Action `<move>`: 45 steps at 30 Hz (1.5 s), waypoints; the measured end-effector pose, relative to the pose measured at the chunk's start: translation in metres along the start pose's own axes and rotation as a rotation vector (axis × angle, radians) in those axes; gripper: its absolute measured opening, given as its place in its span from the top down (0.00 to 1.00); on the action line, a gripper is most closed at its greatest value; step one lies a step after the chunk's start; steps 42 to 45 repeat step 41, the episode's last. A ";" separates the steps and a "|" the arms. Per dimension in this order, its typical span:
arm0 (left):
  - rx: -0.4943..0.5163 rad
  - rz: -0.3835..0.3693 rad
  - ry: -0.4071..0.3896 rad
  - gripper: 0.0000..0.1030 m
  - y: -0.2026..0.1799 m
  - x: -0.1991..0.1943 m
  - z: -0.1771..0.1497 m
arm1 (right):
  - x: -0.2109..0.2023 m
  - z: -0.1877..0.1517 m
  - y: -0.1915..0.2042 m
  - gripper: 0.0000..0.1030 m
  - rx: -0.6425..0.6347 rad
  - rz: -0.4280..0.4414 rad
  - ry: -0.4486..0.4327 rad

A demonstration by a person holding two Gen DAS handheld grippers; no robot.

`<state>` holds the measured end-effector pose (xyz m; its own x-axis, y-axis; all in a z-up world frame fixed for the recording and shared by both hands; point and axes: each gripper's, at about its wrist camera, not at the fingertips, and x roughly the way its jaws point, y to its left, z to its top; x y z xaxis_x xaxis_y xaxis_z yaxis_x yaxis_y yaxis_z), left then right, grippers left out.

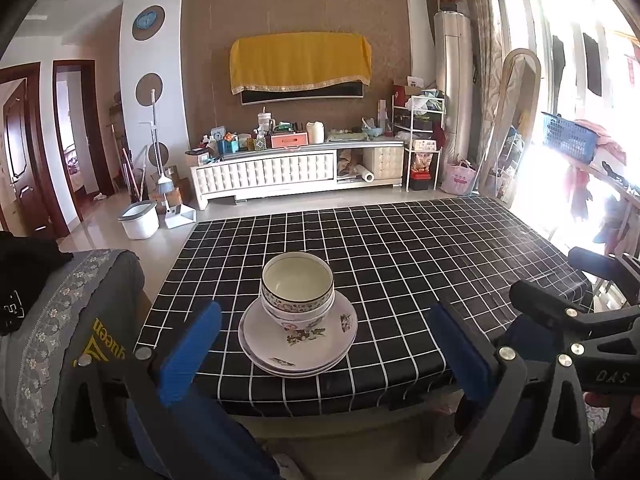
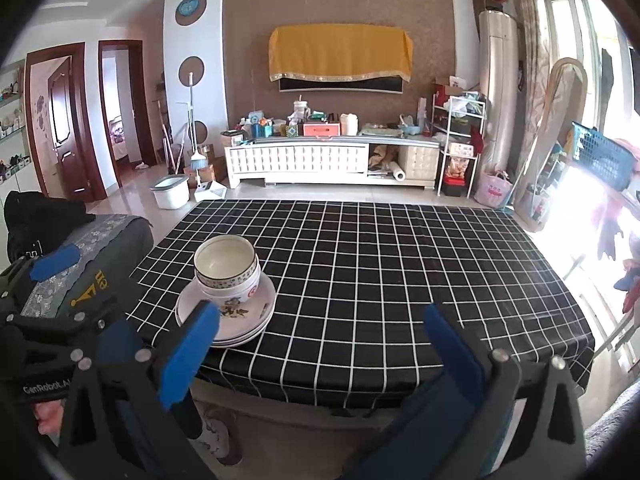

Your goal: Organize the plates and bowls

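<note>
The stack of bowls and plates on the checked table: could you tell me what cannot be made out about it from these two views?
- Plate count: in both views the plates show only overlapping rims; the number is uncertain.
- Bowl count: the nested bowls hide each other's walls; two rims seem visible, more cannot be excluded.
- Near-left plate edge: in the right wrist view, the right gripper's blue pad covers it.
- Plate pattern: partly hidden under the bowls, too small to identify.

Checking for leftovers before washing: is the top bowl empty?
Empty: the top bowl stands upright, and its pale inside shows bare down to the bottom.
</note>
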<state>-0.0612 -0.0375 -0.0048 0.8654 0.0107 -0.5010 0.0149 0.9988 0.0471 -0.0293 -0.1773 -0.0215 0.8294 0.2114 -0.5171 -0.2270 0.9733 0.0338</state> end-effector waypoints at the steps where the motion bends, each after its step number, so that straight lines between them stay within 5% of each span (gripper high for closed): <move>1: 0.002 0.000 0.001 0.00 0.000 0.000 -0.001 | 0.000 0.000 0.000 0.00 0.001 0.000 0.001; 45: -0.001 -0.024 0.008 0.00 -0.010 -0.007 -0.004 | -0.003 -0.004 -0.006 0.00 0.009 -0.013 0.005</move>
